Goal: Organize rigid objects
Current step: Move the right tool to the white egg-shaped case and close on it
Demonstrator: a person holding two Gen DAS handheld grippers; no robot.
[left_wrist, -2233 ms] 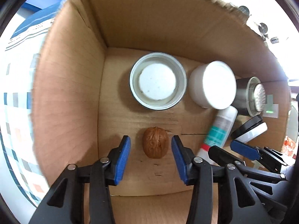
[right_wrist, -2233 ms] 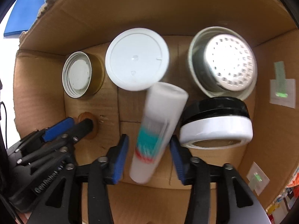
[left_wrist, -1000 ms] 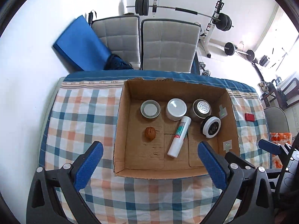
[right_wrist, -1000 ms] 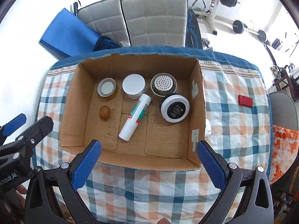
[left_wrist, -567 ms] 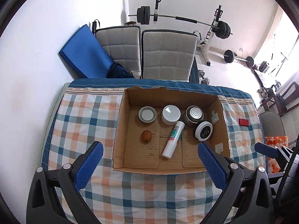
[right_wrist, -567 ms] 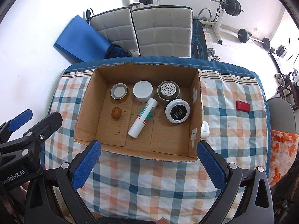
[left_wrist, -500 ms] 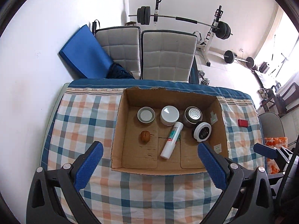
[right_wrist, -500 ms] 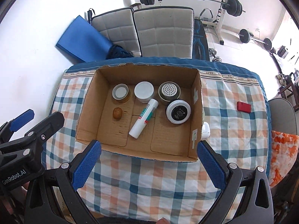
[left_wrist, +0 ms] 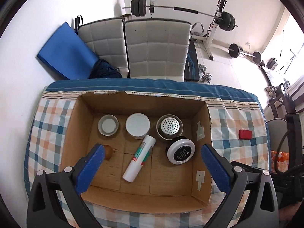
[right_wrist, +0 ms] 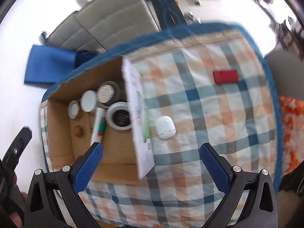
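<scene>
While above cardboard box (left_wrist: 85, 117) | left gripper (left_wrist: 152, 157) wide open, empty | right gripper (right_wrist: 152, 155) wide open, empty

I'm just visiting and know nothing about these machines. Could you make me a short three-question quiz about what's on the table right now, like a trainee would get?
1. True or false: the white tube with a teal and red label stands upright in the brown cardboard box.
2. Which lies on the checked tablecloth outside the box? A) brown walnut B) small white rounded case C) round steel shaker with a perforated top
3. Fill in: the left gripper and right gripper both have their blue fingers ____.

Key: 1 false, it lies flat; 2 B; 3 open, holding nothing.
</scene>
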